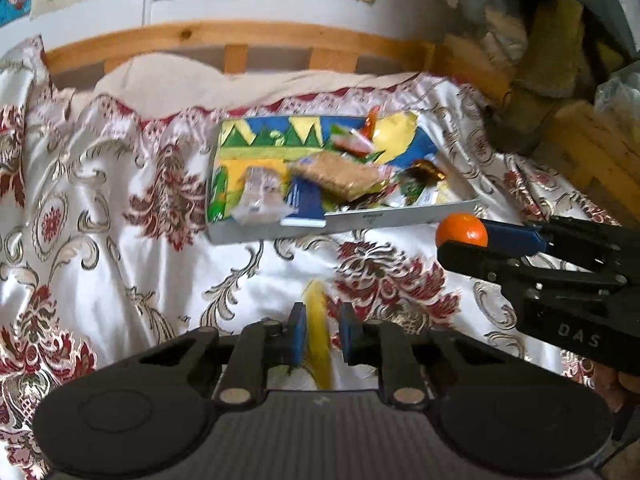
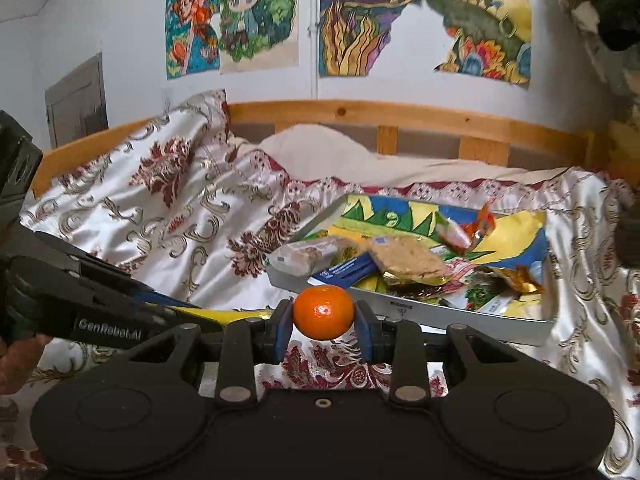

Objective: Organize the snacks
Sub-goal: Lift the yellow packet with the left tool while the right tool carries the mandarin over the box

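Nearest in the right wrist view, the right gripper (image 2: 323,316) has its blue pads pressed to either side of a tangerine (image 2: 323,311), jaws closed only as far as the round fruit allows; the grip across its widest part probably keeps it from rolling out. It hangs clear of the bedspread (image 2: 168,216), just short of the near rim of the tray (image 2: 460,314), which suggests the fruit is meant to join the other snacks there

In the left wrist view, the left gripper (image 1: 322,332) has a blurred yellow wrapper (image 1: 318,332) standing between its pads; the jaws are narrow, but a gap shows on the right side, so I cannot tell whether they truly pinch it. It sits low over the bedspread, well back from the tray

Beyond both, the tray rests on the bed with a heap of packets: a clear-wrapped biscuit bar (image 2: 412,260), a blue packet (image 2: 348,270), gold foil sweets (image 2: 516,278). They lie overlapping and unsorted, so the organizing seems barely underway

Farthest, the wooden bed rail (image 2: 400,114) and wall posters (image 2: 240,16)
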`<state>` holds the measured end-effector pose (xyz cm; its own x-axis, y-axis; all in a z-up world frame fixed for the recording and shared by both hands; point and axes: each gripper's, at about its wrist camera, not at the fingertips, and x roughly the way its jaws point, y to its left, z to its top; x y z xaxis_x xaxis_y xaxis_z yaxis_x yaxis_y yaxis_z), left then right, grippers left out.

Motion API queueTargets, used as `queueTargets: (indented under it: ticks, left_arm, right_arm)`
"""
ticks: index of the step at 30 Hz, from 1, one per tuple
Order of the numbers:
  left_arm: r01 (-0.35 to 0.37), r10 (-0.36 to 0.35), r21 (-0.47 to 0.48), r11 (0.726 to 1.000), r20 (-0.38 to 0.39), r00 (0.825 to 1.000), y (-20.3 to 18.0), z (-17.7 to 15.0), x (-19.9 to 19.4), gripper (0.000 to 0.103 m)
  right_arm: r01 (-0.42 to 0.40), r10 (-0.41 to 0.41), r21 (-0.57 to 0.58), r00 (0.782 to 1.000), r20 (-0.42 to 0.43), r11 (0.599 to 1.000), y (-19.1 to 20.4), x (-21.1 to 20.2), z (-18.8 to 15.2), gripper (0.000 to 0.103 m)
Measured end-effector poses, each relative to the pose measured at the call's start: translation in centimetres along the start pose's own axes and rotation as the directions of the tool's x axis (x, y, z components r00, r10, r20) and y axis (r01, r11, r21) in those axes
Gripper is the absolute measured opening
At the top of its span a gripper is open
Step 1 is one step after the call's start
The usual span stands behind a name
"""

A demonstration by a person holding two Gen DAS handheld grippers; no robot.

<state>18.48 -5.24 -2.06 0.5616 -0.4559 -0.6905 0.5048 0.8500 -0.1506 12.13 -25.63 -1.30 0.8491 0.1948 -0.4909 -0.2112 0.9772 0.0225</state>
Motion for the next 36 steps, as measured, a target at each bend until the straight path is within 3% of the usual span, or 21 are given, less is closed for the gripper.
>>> queueTargets:
  ticks: [3, 7, 8, 10, 12, 16, 19, 22, 25, 36]
  left_arm:
    - [-0.025, 0.026, 0.018, 1.000, -0.032, 0.999, -0.3, -0.3, 0.9, 0.019]
    - [-0.030, 0.028, -0.016, 0.999, -0.142, 0.989, 0.7, -1.7, 3.2, 0.021]
    - [-0.048, 0.042, -0.033, 0.998, -0.159, 0.986, 1.0, -2.0, 3.5, 0.025]
    - [-0.083, 0.074, -0.042, 0.996, -0.181, 0.981, 1.3, -2.4, 3.8, 0.060]
    - [-0.093, 0.080, -0.057, 0.994, -0.192, 0.978, 1.5, -2.8, 4.1, 0.073]
    - [-0.078, 0.058, -0.074, 0.994, -0.244, 0.968, 1.2, -3.5, 5.8, 0.079]
    - [-0.113, 0.091, -0.059, 0.992, -0.293, 0.952, 0.7, -4.1, 7.5, 0.080]
    - [-0.145, 0.139, 0.001, 0.989, -0.296, 0.945, -0.2, -4.6, 7.7, 0.070]
    - [-0.133, 0.123, -0.016, 0.991, -0.282, 0.952, -0.3, -4.3, 7.1, 0.060]
    - [-0.112, 0.108, -0.038, 0.993, -0.096, 0.990, -1.6, -0.6, 3.0, 0.055]
  right_arm:
    - [0.005, -0.005, 0.000, 1.000, 0.011, 1.000, 0.0, -1.0, -0.1, 0.035]
    - [0.012, -0.012, 0.005, 1.000, 0.009, 1.000, -0.2, -1.2, -0.1, 0.035]
    - [0.011, -0.011, 0.010, 1.000, 0.009, 1.000, -0.3, -1.1, -0.1, 0.035]
    - [0.007, -0.007, 0.020, 1.000, 0.005, 1.000, -0.5, -0.9, -0.1, 0.035]
    - [0.004, -0.004, 0.022, 1.000, -0.002, 1.000, -0.5, -0.6, -0.2, 0.035]
    - [-0.006, 0.006, 0.017, 1.000, -0.009, 1.000, -0.2, -0.1, -0.1, 0.035]
    - [-0.009, 0.010, 0.010, 1.000, -0.004, 1.000, -0.1, -0.1, 0.0, 0.035]
    - [-0.009, 0.009, 0.015, 1.000, -0.002, 1.000, -0.2, -0.1, 0.0, 0.036]
    - [-0.007, 0.007, 0.021, 1.000, -0.005, 1.000, -0.4, 0.2, 0.1, 0.036]
    - [-0.003, 0.002, 0.019, 0.999, 0.051, 1.000, -1.0, -0.6, 1.1, 0.035]
